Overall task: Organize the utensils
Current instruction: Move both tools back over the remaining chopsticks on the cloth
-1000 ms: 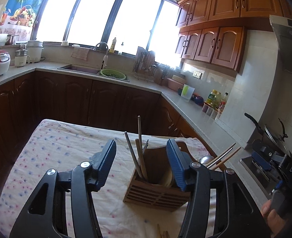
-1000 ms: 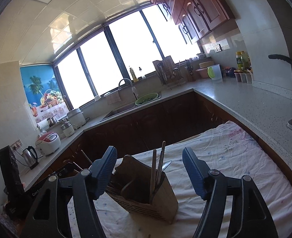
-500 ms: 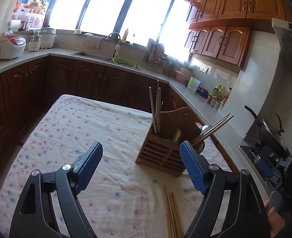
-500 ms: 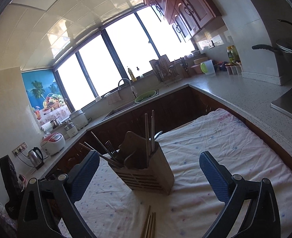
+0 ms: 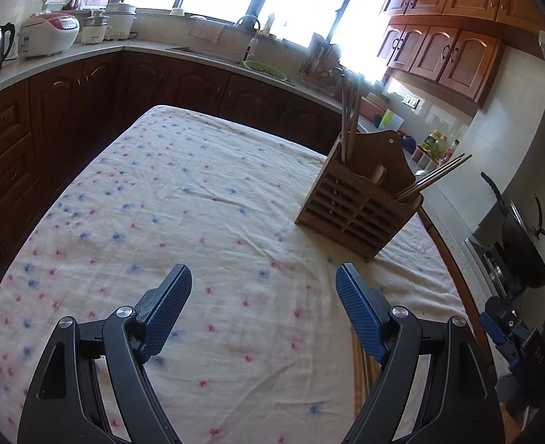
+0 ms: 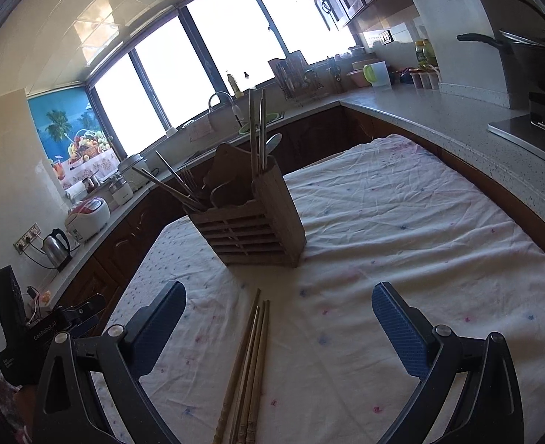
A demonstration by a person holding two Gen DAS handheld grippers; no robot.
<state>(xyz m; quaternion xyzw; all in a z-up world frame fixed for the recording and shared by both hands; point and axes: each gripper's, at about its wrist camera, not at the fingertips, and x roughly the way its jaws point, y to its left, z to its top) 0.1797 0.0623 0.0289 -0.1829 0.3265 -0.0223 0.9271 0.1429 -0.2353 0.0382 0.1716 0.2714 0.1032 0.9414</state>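
Holding our left gripper [image 5: 263, 298] wide and empty over the flowered tablecloth [image 5: 183, 199], we see the slatted wooden utensil holder [image 5: 357, 209] ahead to its right. Our right gripper [image 6: 278, 312] is spread wide too, gripping nothing, with the loose wooden chopsticks [image 6: 248, 366] lying between its fingers, probably lined up for a pickup. The holder stands just beyond them, already holding chopsticks upright.

Loose chopsticks [image 6: 248, 366]: near ends cut off by the bottom edge; in the left view mostly hidden behind the right finger [image 5: 361, 318].
Holder [image 6: 252, 224]: utensil bottoms hidden inside.
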